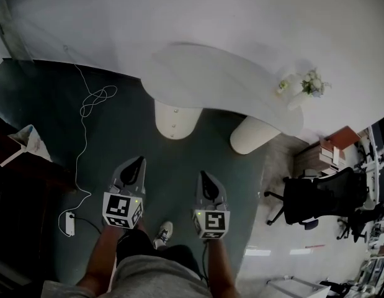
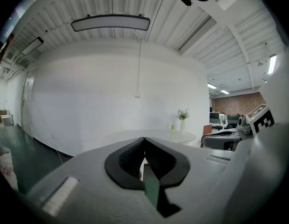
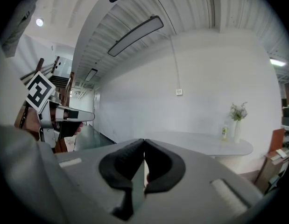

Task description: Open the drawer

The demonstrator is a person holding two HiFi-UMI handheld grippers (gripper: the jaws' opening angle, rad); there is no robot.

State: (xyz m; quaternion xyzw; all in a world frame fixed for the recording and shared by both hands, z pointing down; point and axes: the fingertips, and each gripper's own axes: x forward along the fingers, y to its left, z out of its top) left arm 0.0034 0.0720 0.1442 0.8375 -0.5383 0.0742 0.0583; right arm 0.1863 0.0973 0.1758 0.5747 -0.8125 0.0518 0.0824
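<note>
No drawer shows in any view. In the head view my left gripper [image 1: 138, 161] and right gripper [image 1: 204, 175] hang side by side over the dark green floor, both pointing toward a white curved table [image 1: 223, 82]. The left gripper [image 2: 144, 139] has its dark pads pressed together with nothing between them. The right gripper [image 3: 144, 142] is likewise shut and empty. In the right gripper view the left gripper's marker cube [image 3: 39, 90] appears at the left edge.
The table stands on two rounded white legs [image 1: 175, 120]. A vase of flowers [image 1: 311, 84] sits at its right end. A black office chair [image 1: 316, 197] and low wooden shelf [image 1: 331, 151] are at right. A white cable [image 1: 92, 101] runs to a power strip [image 1: 69, 223].
</note>
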